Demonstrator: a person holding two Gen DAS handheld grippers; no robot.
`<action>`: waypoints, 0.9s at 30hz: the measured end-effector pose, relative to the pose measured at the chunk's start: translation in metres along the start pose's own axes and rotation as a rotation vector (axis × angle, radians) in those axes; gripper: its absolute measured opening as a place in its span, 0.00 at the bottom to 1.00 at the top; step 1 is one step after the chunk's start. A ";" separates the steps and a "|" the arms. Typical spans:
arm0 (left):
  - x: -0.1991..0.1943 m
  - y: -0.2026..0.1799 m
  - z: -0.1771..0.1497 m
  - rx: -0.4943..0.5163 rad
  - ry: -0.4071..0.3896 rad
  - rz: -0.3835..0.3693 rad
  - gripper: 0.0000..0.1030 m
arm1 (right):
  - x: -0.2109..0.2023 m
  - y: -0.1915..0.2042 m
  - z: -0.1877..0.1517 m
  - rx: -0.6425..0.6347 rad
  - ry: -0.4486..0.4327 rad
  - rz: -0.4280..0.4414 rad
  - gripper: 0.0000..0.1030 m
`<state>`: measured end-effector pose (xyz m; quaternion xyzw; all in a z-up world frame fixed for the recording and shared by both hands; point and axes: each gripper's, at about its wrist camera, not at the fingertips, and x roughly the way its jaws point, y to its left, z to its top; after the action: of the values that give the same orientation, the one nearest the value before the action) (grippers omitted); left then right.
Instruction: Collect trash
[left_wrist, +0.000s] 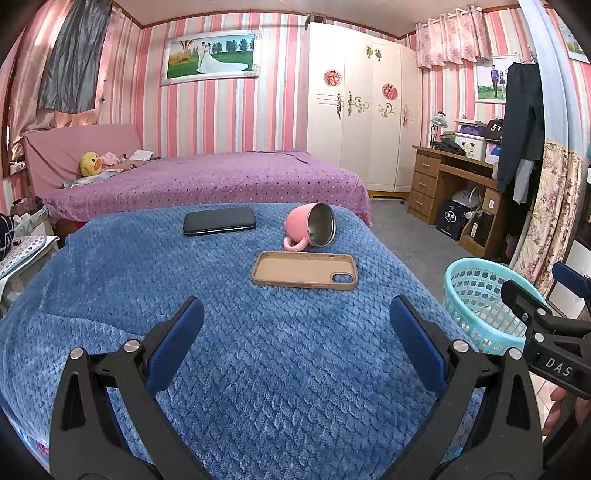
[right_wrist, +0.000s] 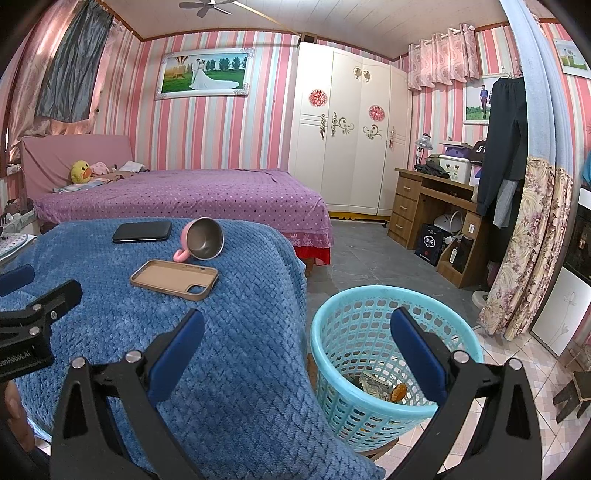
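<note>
A light blue mesh basket (right_wrist: 373, 325) stands on the floor beside the blue blanket-covered table (right_wrist: 221, 332); scraps of trash (right_wrist: 376, 384) lie at its bottom. My right gripper (right_wrist: 297, 332) hangs open over the table's edge and the basket's near rim, nothing between its fingers. My left gripper (left_wrist: 297, 325) is open above the blanket (left_wrist: 258, 350), empty too. In the left wrist view the basket (left_wrist: 476, 295) shows at the right, partly behind the right gripper (left_wrist: 543, 295). In the right wrist view the left gripper (right_wrist: 22, 291) enters at the left edge.
On the blanket lie a tan phone case (left_wrist: 304, 270), a tipped pink mug (left_wrist: 312, 227) and a black phone (left_wrist: 219, 220). Behind are a purple bed (left_wrist: 221, 177), a white wardrobe (left_wrist: 362, 110) and a wooden desk (left_wrist: 443, 181). A floral curtain (right_wrist: 524, 251) hangs right.
</note>
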<state>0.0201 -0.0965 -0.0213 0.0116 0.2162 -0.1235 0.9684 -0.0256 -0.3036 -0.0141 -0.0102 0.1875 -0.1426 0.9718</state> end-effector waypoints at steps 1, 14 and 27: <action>0.000 0.000 0.000 -0.002 0.001 -0.002 0.95 | 0.000 0.000 0.000 0.000 0.000 -0.001 0.96; 0.000 0.000 0.000 -0.005 0.003 -0.002 0.95 | 0.000 0.000 0.000 0.000 0.002 0.000 0.96; 0.001 -0.001 0.001 -0.008 0.003 0.000 0.95 | 0.000 0.000 0.000 -0.001 0.001 0.000 0.96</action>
<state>0.0213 -0.0976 -0.0210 0.0080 0.2181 -0.1225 0.9682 -0.0259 -0.3035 -0.0141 -0.0107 0.1883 -0.1425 0.9717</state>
